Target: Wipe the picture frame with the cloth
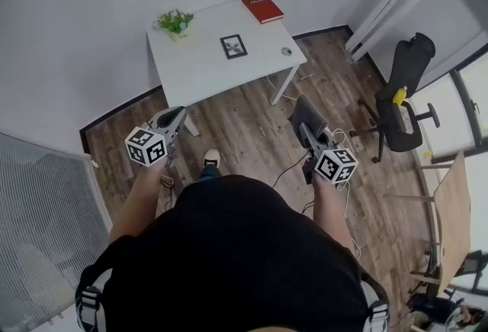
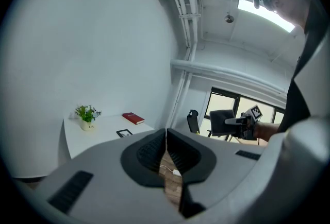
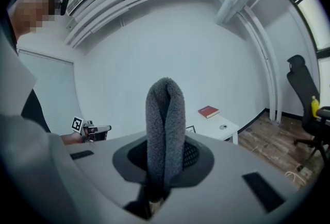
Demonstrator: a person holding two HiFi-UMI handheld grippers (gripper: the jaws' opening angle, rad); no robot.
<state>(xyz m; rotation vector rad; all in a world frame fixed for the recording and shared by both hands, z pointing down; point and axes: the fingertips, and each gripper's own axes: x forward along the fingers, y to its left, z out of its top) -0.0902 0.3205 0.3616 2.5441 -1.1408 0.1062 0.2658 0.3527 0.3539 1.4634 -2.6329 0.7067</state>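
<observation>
- Cloth (image 3: 165, 115), grey and fleecy, stands folded in a loop between the jaws of the right gripper (image 3: 164, 166); the jaws are clamped on its lower end; its rounded top rises above them
- Left gripper (image 2: 166, 140): jaws pressed together with nothing between them; only a thin seam shows
- Both grippers are held out in front of the person, above the wood floor (image 1: 252, 124); they are well apart from each other and short of the table (image 1: 191, 75)
- Frame (image 1: 233, 46), dark-edged, lies flat near the middle of the white table; it is apart from everything else there and well away from the cloth
- Plant (image 1: 175, 21) sits at the table's far left corner; red book (image 1: 262, 8) at the far right corner; a small round thing (image 1: 287, 51) near the right edge, too small to tell
- Black chair (image 1: 404, 90) stands on the floor to the right of the table; something yellow rests on it
</observation>
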